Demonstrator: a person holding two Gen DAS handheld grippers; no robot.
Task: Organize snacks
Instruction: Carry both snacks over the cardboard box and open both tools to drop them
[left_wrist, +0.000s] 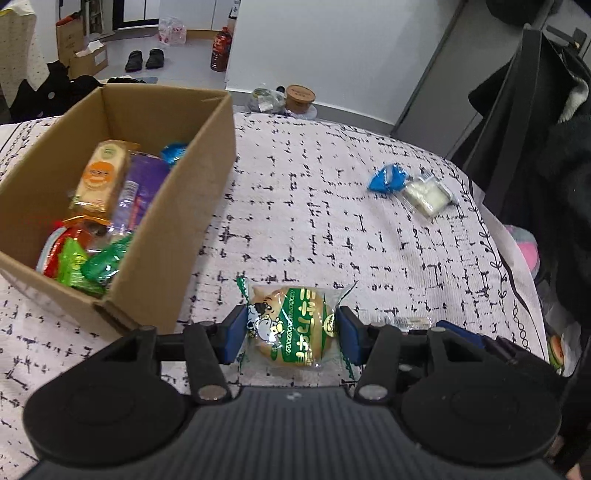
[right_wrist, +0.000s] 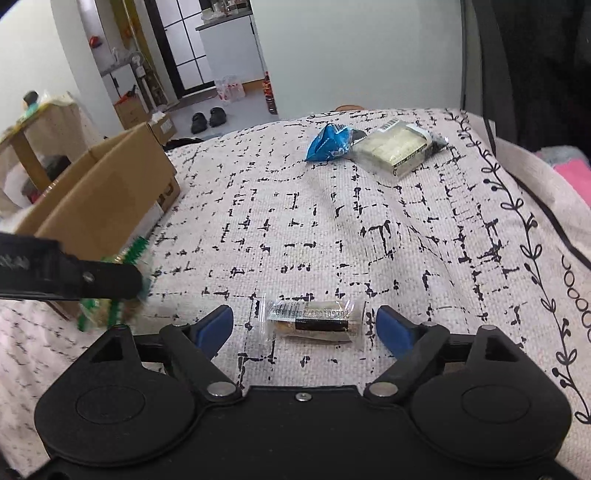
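Left view: a wrapped bun (left_wrist: 291, 325) is clamped across its soft middle by the left hand-held gripper (left_wrist: 291, 334); the box (left_wrist: 177, 206) stands up-left of it. Right view: a small, probably light bar (right_wrist: 314, 321) lies untouched between the right hand-held gripper's (right_wrist: 304, 325) spread fingers.

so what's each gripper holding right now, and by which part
The left gripper holds a green-wrapped bun, jaws pressing its two opposite sides. The right gripper holds nothing; its open jaws flank a small clear-wrapped snack lying on the cloth.
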